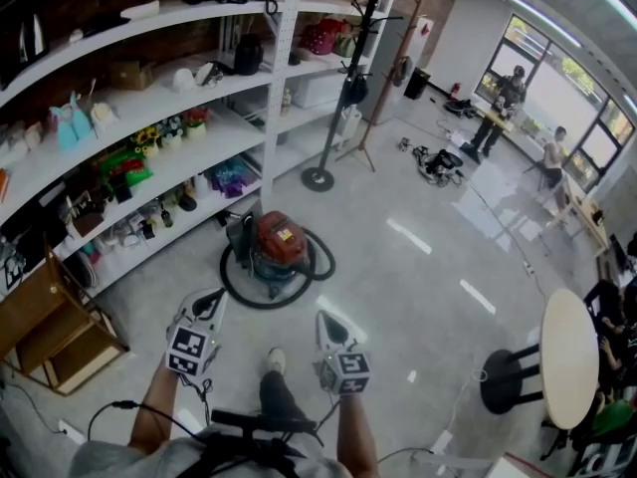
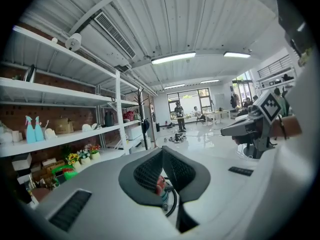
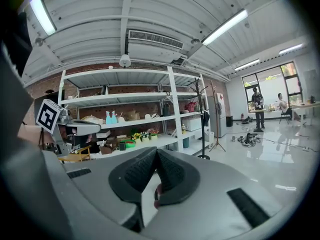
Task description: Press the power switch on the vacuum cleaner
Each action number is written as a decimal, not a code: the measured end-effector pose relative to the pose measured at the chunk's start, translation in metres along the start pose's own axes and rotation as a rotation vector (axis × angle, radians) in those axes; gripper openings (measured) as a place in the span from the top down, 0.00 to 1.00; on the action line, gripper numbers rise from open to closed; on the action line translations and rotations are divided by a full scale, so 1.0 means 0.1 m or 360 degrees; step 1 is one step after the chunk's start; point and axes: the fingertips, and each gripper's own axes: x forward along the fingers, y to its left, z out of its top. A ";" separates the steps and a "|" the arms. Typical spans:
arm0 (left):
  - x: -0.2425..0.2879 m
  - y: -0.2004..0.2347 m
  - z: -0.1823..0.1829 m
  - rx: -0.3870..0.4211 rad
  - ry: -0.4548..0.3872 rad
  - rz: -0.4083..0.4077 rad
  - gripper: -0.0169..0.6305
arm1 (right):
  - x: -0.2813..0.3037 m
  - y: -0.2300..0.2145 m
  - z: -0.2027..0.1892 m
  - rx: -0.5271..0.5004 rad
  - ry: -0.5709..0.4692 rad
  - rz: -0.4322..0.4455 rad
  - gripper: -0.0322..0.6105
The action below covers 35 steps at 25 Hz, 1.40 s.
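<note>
Well, on a glossy grey floor (image 1: 418, 297) beside long white shelving (image 1: 199, 98), the red vacuum cleaner (image 1: 279, 245) sits ringed by its black hose (image 1: 236, 290), top facing up, long axis unclear from above, with the left gripper (image 1: 213, 299) and right gripper (image 1: 326, 319) hovering near it, jaws closed on nothing.

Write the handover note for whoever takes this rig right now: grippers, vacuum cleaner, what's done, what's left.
Left gripper: jaws together, nothing held, in the air short of the vacuum.
Right gripper: the same, shut and empty.
Red vacuum cleaner: on the floor ahead, beside the shelving, with its black hose looped around it. Neither gripper touches it.
Done: switch not yet pressed.
Left: reach down, find the power switch (too small to pick out here) and press it, probably with a closed jaw tip.
</note>
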 end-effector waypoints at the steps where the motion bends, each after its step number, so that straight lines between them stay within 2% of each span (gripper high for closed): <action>1: 0.08 0.03 0.00 0.0004 0.0007 0.0000 0.96 | 0.07 -0.05 0.01 0.0009 -0.0007 -0.0003 0.93; 14: 1.18 0.54 0.17 -0.0044 0.0042 0.0054 0.96 | 1.15 -0.75 0.27 0.0041 0.0055 0.0035 0.93; 21: 1.72 0.74 0.14 -0.0068 0.0086 0.0076 0.96 | 1.65 -1.05 0.20 0.0114 0.0132 0.0073 0.93; 27: 2.17 0.88 0.14 -0.0071 0.0099 0.0080 0.96 | 2.10 -1.35 0.25 0.0077 0.0144 0.0092 0.93; 35: 2.59 1.09 0.11 -0.0082 0.0134 0.0104 0.96 | 2.55 -1.58 0.27 0.0118 0.0195 0.0124 0.93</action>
